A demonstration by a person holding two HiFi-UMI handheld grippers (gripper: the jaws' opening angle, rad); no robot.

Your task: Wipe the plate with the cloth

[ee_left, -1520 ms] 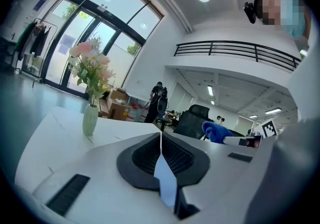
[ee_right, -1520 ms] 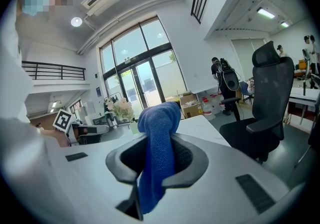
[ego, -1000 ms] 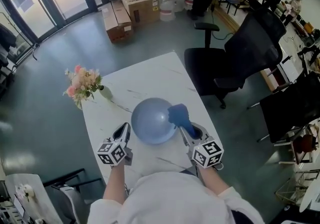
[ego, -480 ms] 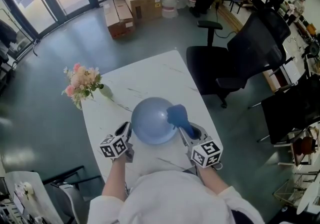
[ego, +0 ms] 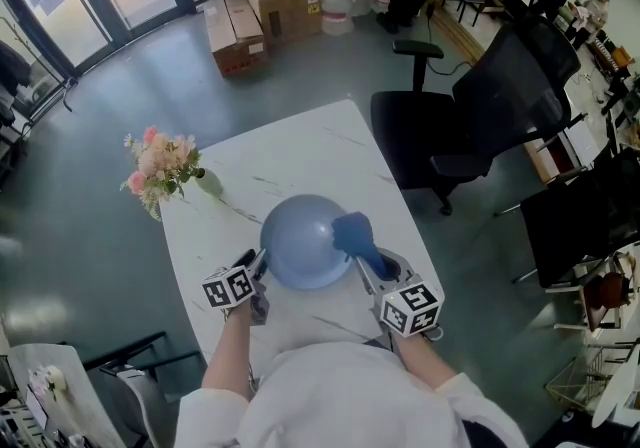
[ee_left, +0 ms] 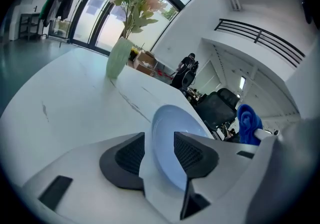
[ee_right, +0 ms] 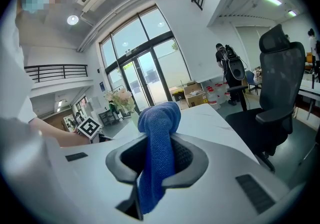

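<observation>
The plate (ego: 298, 244) is a round, smooth, pale blue dish with a shallow bowl and a glossy surface, and it lies at the near end of the table (ego: 300, 151), between the two grippers. In the left gripper view the plate (ee_left: 176, 130) shows its thin rim edge-on, running in between the jaws. The left gripper (ego: 254, 262) has just been opening its jaws, and they now stand wide apart astride that near-left rim. Its dark ribbed pads (ee_left: 131, 155) flank the rim, and a gap shows on the left pad's side, so the plate is not clamped. The cloth (ego: 352, 234) is deep blue with a knitted, towel-like weave, bunched into a rounded lump that rests on the plate's right rim. The right gripper (ego: 378, 262) has its jaws closed on the cloth. In the right gripper view the cloth (ee_right: 160, 118) rises out of the jaws as a soft knob and a strip hangs down below them, pinched between the black ridged pads (ee_right: 186, 155). Each gripper has a smooth white shell and carries a cube with black and white square markers, one on the left (ego: 228, 288) and one on the right (ego: 410, 308). The table top is white with thin grey veins like marble. At its far left corner stands a pale green vase (ee_left: 118, 58) holding pink and cream flowers (ego: 160, 164). A black office chair (ego: 480, 126) with a mesh back stands just beside the table's right edge. Brown cardboard boxes (ego: 262, 1) sit on the grey floor well beyond the table.
</observation>
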